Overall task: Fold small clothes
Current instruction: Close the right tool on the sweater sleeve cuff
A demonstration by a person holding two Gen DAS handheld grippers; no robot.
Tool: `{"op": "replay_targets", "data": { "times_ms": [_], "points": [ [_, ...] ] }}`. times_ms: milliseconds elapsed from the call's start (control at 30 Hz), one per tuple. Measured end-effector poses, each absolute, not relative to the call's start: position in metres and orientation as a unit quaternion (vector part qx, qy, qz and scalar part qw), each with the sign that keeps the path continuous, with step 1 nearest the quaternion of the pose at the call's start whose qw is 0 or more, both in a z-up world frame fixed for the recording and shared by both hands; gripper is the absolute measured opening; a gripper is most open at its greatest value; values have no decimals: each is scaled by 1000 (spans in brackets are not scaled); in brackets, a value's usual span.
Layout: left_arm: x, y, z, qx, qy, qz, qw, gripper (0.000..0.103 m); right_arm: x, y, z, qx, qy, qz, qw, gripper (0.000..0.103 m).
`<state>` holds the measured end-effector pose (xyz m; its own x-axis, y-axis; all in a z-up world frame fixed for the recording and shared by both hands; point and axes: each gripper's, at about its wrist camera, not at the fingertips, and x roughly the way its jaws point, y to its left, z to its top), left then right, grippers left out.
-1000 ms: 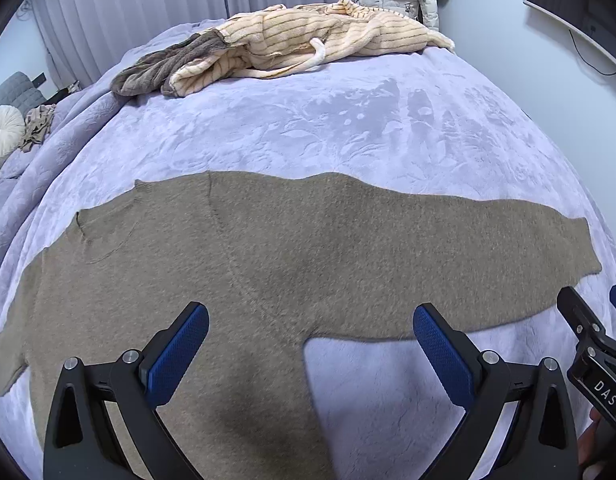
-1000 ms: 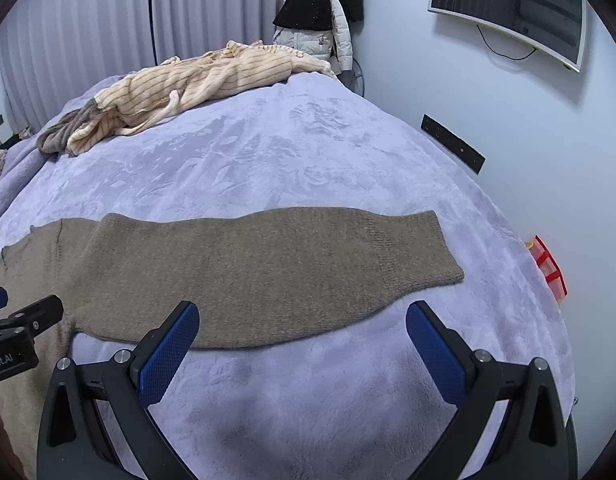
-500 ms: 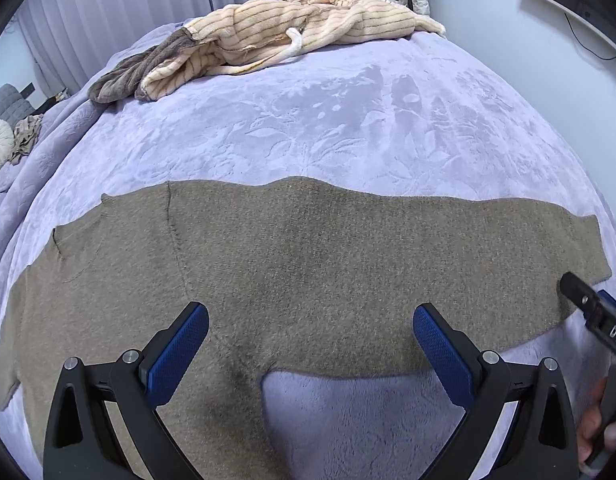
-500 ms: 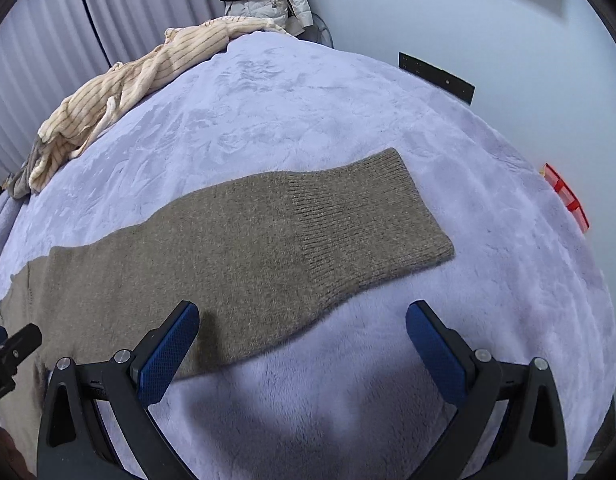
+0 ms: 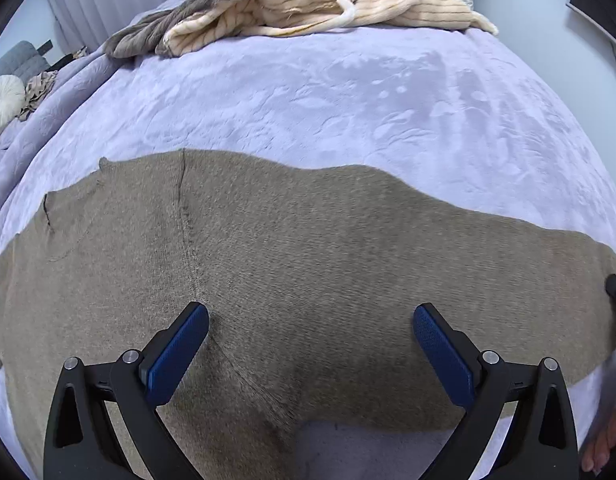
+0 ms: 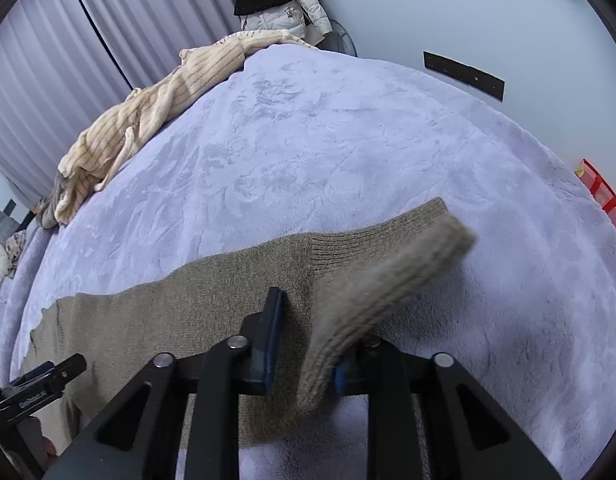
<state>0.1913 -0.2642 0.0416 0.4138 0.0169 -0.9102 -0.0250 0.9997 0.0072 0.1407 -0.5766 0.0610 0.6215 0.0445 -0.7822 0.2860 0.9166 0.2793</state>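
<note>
A taupe knit sweater (image 5: 308, 264) lies flat on the lilac bed cover (image 5: 347, 100), one sleeve stretched to the right. My left gripper (image 5: 309, 328) is open and hovers just over the armpit seam, its blue pads (image 5: 176, 354) apart. My right gripper (image 6: 304, 344) is shut on the ribbed sleeve cuff (image 6: 391, 280), which is lifted and curled up off the cover. The rest of the sleeve (image 6: 196, 300) lies flat to the left.
A cream striped garment (image 5: 319, 0) and a grey one (image 5: 148, 32) are heaped at the far edge of the bed. A jacket (image 6: 276, 0) hangs by the curtains. A red object (image 6: 601, 196) sits past the bed's right edge.
My right gripper moved onto the sleeve cuff, closed on it and raised it. My left gripper moved down and forward over the sweater's armpit, staying open.
</note>
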Motion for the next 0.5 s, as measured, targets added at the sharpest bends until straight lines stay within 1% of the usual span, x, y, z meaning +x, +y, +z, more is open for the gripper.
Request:
{"op": "replay_targets", "data": {
  "times_ms": [100,133,233,267,333,367,500],
  "points": [
    [195,-266,33,-1,546,13,838,103,139,-576,64,192,425,-57,883,11],
    [196,-268,30,3,547,13,837,103,142,-577,60,199,435,-53,877,13],
    [197,-273,25,19,547,14,837,103,150,-581,43,218,455,-38,863,22],
    [196,-274,25,21,545,14,838,103,151,-580,42,217,456,-35,862,22],
    [195,-274,26,22,544,14,839,103,148,-575,48,198,450,-26,871,19],
    [195,-274,27,21,543,13,839,103,146,-572,53,194,442,-20,876,6],
    [195,-274,28,18,544,12,839,103,133,-568,75,175,406,-37,896,5]
  ]
}}
